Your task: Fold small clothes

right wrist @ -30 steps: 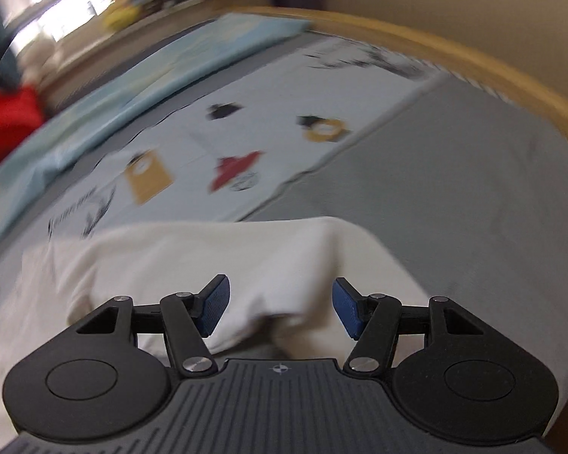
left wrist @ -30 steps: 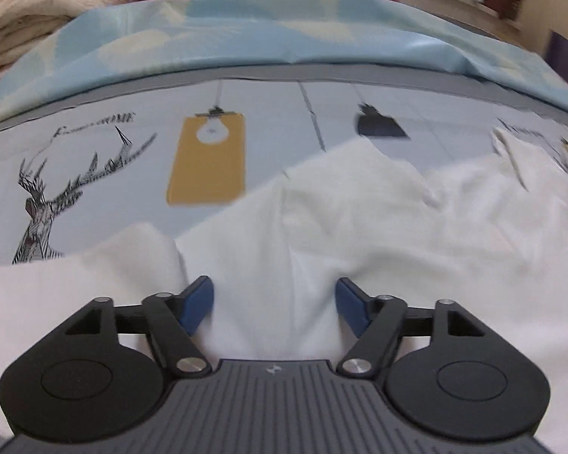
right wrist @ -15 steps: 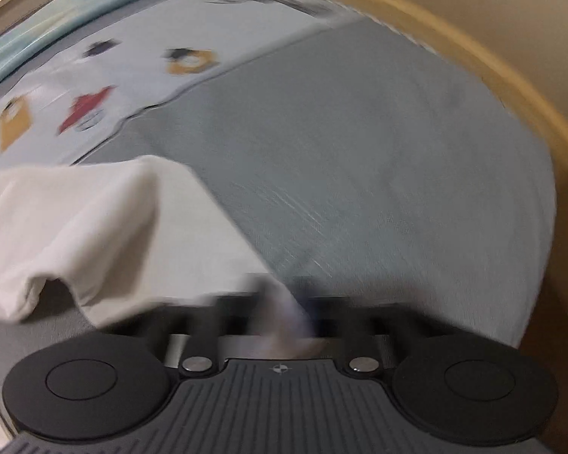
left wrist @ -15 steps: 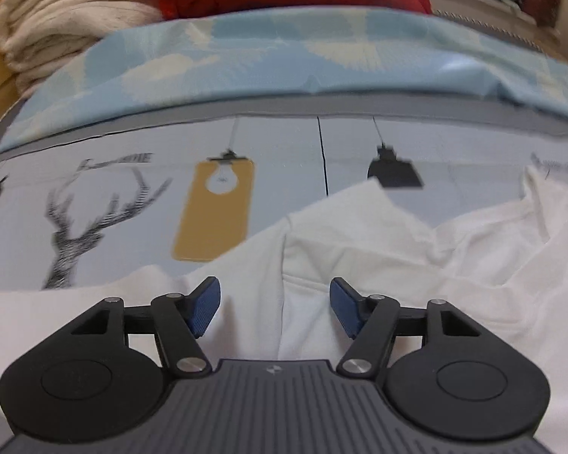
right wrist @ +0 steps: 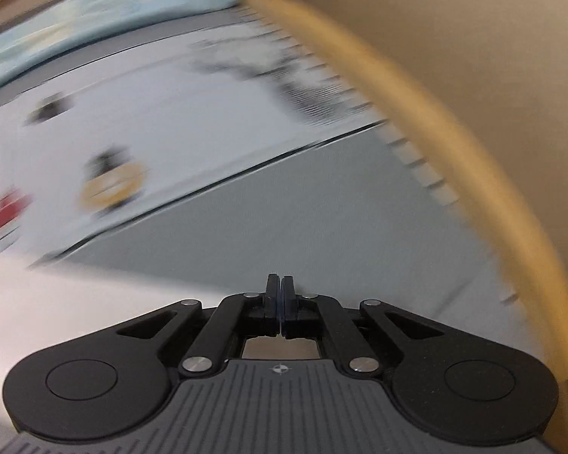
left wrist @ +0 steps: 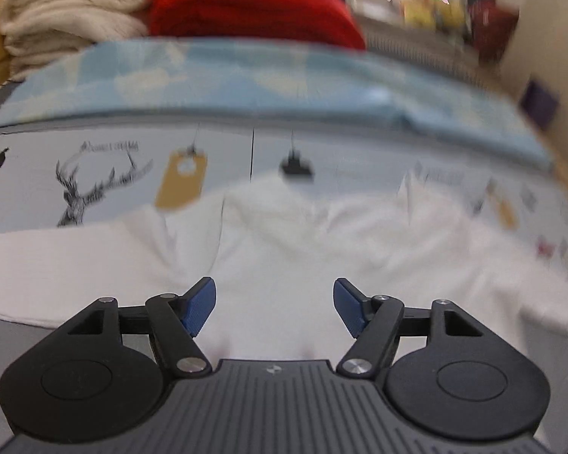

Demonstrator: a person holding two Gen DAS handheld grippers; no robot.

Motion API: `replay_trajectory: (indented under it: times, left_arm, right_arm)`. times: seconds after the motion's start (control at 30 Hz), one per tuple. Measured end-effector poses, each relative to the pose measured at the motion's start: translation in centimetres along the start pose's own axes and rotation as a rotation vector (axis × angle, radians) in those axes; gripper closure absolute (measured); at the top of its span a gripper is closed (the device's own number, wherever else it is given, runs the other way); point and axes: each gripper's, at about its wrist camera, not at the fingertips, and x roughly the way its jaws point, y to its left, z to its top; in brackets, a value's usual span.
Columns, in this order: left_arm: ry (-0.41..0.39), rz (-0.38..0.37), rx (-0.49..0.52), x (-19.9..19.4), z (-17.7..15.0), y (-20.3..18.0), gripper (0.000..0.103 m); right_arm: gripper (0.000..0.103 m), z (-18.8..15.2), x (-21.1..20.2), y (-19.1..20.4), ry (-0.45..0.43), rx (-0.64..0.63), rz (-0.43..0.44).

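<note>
Here, left tongs (left wrist: 274, 312) angled down, opening.

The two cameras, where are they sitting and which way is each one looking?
Left wrist: rides on the left hand-held gripper, looking forward and down over the white garment on the printed bedsheet; its jaws are opening, pressing nothing.
Right wrist: rides on the right hand-held gripper, looking down over the grey sheet towards the wooden bed edge; its jaws are shut, and I cannot tell if cloth is pinched.
Shared: the printed bedsheet, light blue bedding and white cloth.
</note>
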Motion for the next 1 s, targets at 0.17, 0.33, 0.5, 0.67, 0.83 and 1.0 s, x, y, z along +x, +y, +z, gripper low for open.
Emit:
replay_trajectory:
  times: [0.17,0.33,0.5,0.67,0.83,1.0]
  left_arm:
    - [0.047,-0.009,-0.018,2.6,0.5,1.0,0.03]
    - [0.056,0.002,0.005,3.1,0.6,1.8,0.03]
    - [0.039,0.008,0.036,2.8,0.6,2.0,0.03]
    - [0.042,0.014,0.052,2.8,0.3,2.5,0.03]
    - [0.118,-0.024,0.046,4.2,-0.5,3.1,0.03]
    - [0.175,-0.082,0.019,4.8,-1.2,4.1,0.03]
  right_arm:
    - [0.091,-1.7,-0.6,-2.3,-0.024,0.334,-0.013]
    - [0.054,-9.3,-4.2,0.5,0.039,0.614,0.01]
    - [0.058,-11.1,-3.3,2.1,0.005,0.677,0.015]
    - [0.099,-9.0,-1.2,0.9,-0.1,0.665,0.004]
    - [0.092,-6.6,1.2,-0.4,-0.099,0.601,0.028]
    - [0.065,-6.1,-1.8,0.6,-0.09,0.541,-0.089]
